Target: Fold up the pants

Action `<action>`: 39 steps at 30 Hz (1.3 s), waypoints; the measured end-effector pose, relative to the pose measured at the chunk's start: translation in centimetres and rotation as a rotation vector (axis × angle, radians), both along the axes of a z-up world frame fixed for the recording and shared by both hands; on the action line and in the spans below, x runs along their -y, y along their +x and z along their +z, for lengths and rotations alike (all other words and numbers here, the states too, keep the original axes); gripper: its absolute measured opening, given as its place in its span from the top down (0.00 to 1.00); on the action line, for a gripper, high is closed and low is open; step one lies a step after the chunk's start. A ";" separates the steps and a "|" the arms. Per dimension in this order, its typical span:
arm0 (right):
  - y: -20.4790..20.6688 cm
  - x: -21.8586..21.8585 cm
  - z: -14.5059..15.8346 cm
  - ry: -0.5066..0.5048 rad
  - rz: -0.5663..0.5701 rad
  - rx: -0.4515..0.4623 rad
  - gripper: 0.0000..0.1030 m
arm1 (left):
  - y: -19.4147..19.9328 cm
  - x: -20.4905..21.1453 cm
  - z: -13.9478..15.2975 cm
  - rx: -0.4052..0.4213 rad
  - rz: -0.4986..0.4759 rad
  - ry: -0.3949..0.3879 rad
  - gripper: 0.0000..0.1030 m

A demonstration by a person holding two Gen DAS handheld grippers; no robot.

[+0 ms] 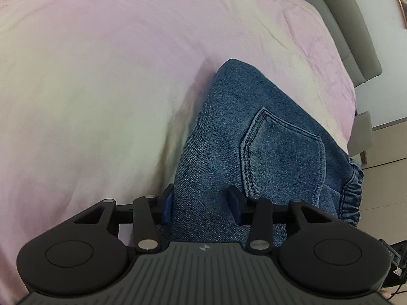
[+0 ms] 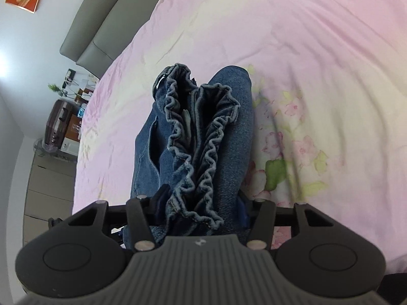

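Observation:
The blue denim pants (image 1: 249, 137) are folded into a thick bundle, held above a pink bedspread (image 1: 101, 81). My left gripper (image 1: 202, 206) is shut on the folded edge of the bundle near a back pocket (image 1: 282, 150). In the right wrist view, my right gripper (image 2: 202, 211) is shut on the pants (image 2: 223, 137) at the ruffled elastic waistband (image 2: 201, 152), which faces the camera. The fingertips of both grippers are mostly hidden by the denim.
The bedspread (image 2: 305, 63) has a pink and green flower print (image 2: 277, 162) to the right. A grey headboard (image 2: 99, 25) runs along the bed's far side. A cluttered nightstand (image 2: 66, 117) and grey drawers (image 2: 43, 185) stand at the left.

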State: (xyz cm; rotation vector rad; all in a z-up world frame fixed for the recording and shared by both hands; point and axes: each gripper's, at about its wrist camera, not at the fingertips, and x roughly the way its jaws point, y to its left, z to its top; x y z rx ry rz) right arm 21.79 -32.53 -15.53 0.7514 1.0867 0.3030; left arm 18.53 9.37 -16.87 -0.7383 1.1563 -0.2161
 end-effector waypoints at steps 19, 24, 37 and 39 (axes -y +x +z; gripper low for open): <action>0.8 -3.4 6.0 -0.085 0.006 0.072 0.54 | -1.6 -2.9 2.3 0.127 0.111 -0.196 0.65; 2.2 -6.2 9.6 -0.091 0.073 0.123 0.54 | -1.9 -5.7 3.8 0.156 0.181 -0.261 0.65; 8.3 -18.0 9.7 0.099 0.175 0.197 0.54 | 0.0 -18.3 11.4 0.283 0.292 -0.083 0.65; 9.4 -20.4 8.9 0.145 0.180 0.197 0.54 | 0.6 -20.3 12.4 0.294 0.293 -0.034 0.65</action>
